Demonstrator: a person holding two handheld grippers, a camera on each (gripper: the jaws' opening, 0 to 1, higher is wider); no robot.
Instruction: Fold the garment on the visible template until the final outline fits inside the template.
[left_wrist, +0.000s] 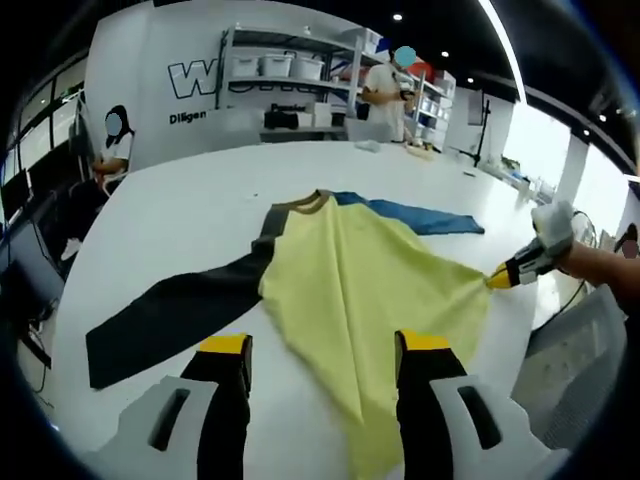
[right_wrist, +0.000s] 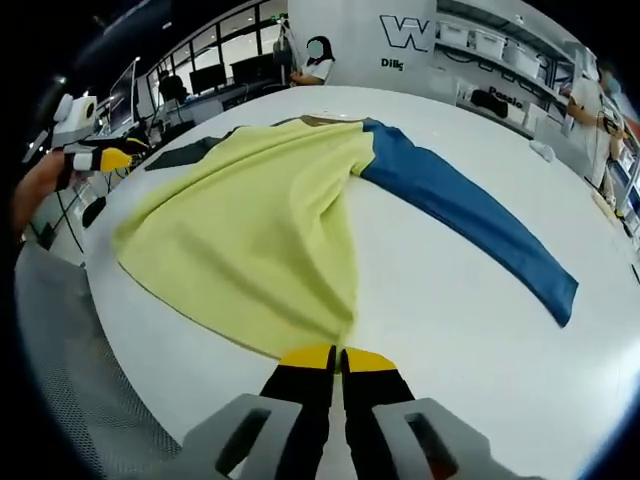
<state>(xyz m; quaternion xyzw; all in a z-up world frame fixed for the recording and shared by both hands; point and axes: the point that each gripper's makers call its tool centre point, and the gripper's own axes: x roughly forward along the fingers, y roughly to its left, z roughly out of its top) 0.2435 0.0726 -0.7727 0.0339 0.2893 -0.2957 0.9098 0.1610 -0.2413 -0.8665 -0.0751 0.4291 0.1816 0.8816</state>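
So the shirt (left_wrist: 360, 290) is spread out on a big white table (left_wrist: 170, 220), and it's a 3-colour thing: yellow body, 1 black sleeve (left_wrist: 170, 315) and 1 blue sleeve (left_wrist: 420, 215), with a brownish collar (left_wrist: 300, 203) at the far end in the left gripper view.

Left gripper (left_wrist: 325, 350) sits low over the near edge of the table with its jaws wide apart, nothing between them. The yellow fabric runs down into the gap, but the tips aren't on it as far as I can see. The black sleeve stretches off to the left of it, flat on the table.

Right gripper (right_wrist: 338, 357) has its yellow-tipped jaws pressed together right at the hem corner of the yellow body (looks pinched on the cloth, with the fabric fanning out from that point). In the left gripper view the same gripper (left_wrist: 505, 275) comes in from the right, and the hem is pulled into a point where it grips.

In the right gripper view the blue sleeve (right_wrist: 470, 215) lies flat, angled off to the right, and the left gripper (right_wrist: 100, 158) shows at the far left edge.

Background has shelves (left_wrist: 290, 70) with bins and 2 people by the wall.
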